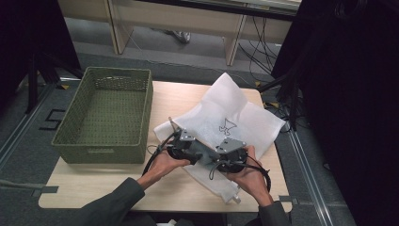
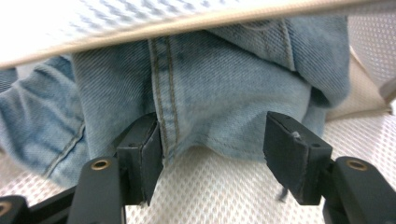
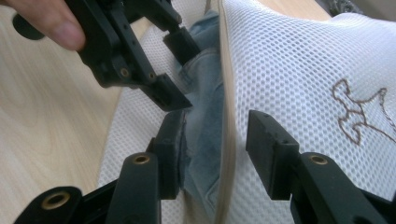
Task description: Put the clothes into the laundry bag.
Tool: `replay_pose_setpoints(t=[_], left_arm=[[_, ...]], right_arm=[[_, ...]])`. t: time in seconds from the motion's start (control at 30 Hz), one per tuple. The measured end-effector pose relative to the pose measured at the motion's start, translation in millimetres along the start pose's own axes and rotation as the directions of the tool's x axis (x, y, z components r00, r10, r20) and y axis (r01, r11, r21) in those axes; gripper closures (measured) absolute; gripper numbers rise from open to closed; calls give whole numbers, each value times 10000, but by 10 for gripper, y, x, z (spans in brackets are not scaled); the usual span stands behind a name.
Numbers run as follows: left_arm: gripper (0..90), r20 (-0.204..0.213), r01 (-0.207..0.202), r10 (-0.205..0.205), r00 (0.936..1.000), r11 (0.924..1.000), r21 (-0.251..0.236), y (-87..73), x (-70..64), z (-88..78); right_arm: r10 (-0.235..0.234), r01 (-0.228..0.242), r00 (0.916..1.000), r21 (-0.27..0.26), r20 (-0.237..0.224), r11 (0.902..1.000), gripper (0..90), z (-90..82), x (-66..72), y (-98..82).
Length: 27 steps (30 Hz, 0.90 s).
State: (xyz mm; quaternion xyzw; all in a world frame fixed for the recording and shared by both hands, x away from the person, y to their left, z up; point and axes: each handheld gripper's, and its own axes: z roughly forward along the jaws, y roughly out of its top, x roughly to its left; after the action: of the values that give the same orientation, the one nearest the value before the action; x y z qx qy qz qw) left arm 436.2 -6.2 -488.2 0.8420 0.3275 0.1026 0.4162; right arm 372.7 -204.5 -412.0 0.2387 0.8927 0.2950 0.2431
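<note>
A white mesh laundry bag (image 1: pixel 235 110) with a small outline drawing lies on the wooden table. Blue denim (image 2: pixel 224 102) sits inside its mouth, under the lifted tan-trimmed flap (image 2: pixel 93 23). My left gripper (image 2: pixel 217 156) stands open at the denim's hem, its left pad (image 2: pixel 142 161) against a seam and the other pad clear. My right gripper (image 3: pixel 219 154) is open too, with the bag's tan edge trim (image 3: pixel 226 116) and denim (image 3: pixel 205 107) loose between its jaws. The left gripper (image 3: pixel 180 70) faces it close by. Both grippers, left (image 1: pixel 202 155) and right (image 1: pixel 217 162), meet at the bag's near edge.
A green woven basket (image 1: pixel 148 113) stands empty on the table's left half. Bare wood (image 1: pixel 94 188) lies in front of it. A thumb (image 3: pixel 51 18) rests on the left gripper's body. Beyond the table are a dark curtain, cables and desk legs.
</note>
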Motion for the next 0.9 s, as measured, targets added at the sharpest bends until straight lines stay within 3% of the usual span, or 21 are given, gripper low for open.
replay_pose_setpoints(t=[0.03, 0.07, 0.2, 0.23, 0.27, 0.3, 0.43, 0.47, 0.5, 0.53, 0.57, 0.63, 0.7, 0.83, 0.9], left_arm=[[375, -32, 0, 0, 10000, 10000, 63, 0, -9, 20], [375, -21, -78, 78, 10000, 9999, 95, 3, -13, 37], [378, 114, -50, 49, 9999, 10000, 73, 24, -11, 97], [382, 86, -26, 25, 10000, 10000, 47, 30, -25, 108], [382, 175, -110, 109, 9998, 9999, 104, 37, -31, 123], [410, 188, -157, 155, 9997, 9998, 118, 47, -44, 137], [701, 146, -567, 568, 9983, 9984, -89, 121, -123, 216], [780, -53, -696, 695, 9976, 9971, -293, 195, -151, 269], [796, -53, -696, 695, 9976, 9971, -293, 195, -151, 269], [796, -91, -593, 589, 9982, 9969, -511, 239, -157, 288], [816, -215, -297, 276, 9994, 9939, -1062, 330, -154, 314], [820, -184, -293, 273, 9995, 9924, -1194, 368, -132, 326], [820, -412, -321, 267, 9988, 9900, -1374, 393, -87, 390], [786, -15, 205, -207, 9998, 9965, -810, 276, -27, 516], [724, -45, -17, 14, 10000, 9978, -668, 261, -33, 430]], right_arm=[[226, -224, 9996, -97, 185, 9997, 584, -21, -6, -15], [90, -84, 9995, -187, 304, 9998, 582, -24, -29, -28], [342, -369, 9984, 601, 457, 9975, 606, 25, -23, -86], [28, -82, 9986, 1004, 529, 9949, 735, 72, -34, -104], [28, -82, 9986, 1004, 529, 9949, 735, 72, -34, -104], [-159, 114, 9992, 1157, 375, 9932, 836, 84, -63, -117], [-328, 357, 9990, 932, -317, 9950, 861, 60, -80, -88], [-256, 307, 9983, 1016, -520, 9944, 862, 58, -64, -89], [-256, 307, 9983, 1016, -520, 9944, 862, 58, -64, -89], [-312, 373, 9973, 939, -661, 9949, 862, 73, -62, -87], [-86, 148, 9981, 1011, -611, 9948, 862, 81, -62, -88], [-57, 143, 9966, 1048, -821, 9944, 862, 83, -88, -87], [-3, 45, 9974, 584, -723, 9983, 863, 60, -118, -103], [173, -117, 9961, 640, -863, 9979, 863, 97, -120, -119], [163, -86, 9955, 827, -936, 9965, 863, 146, -103, -148]])
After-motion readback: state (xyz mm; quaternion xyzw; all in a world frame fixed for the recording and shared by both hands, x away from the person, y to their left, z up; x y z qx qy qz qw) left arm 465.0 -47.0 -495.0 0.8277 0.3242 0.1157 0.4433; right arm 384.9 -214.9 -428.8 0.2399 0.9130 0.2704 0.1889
